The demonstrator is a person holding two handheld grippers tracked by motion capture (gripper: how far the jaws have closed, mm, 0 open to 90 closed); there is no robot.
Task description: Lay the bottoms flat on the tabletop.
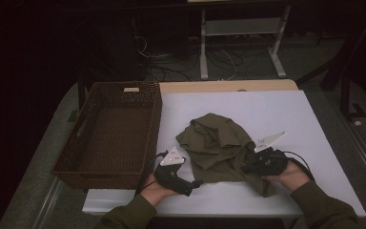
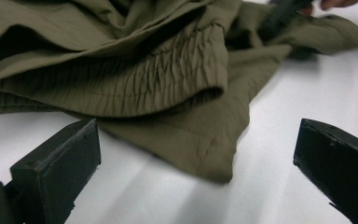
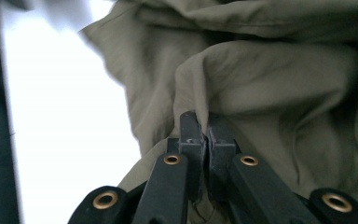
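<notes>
A crumpled olive-green cloth garment (image 1: 217, 145) lies mid-table on the white tabletop (image 1: 276, 109). The right gripper (image 3: 204, 128) pinches a fold of it; the left gripper (image 2: 196, 158) stands wide beside its hem. A brown wicker basket (image 1: 76, 157) sits at the left.

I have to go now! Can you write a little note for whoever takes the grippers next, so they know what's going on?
Right gripper: shut on a fold of the olive-green garment.
Left gripper: jaws open, nothing held, a hem corner of the garment lies between them on the white table.
Garment: crumpled mid-table, beside the brown wicker basket, which holds nothing.
Done: one grip taken.
Left: probably grab with the left gripper, then straighten or fold the garment, perhaps for the basket.
</notes>
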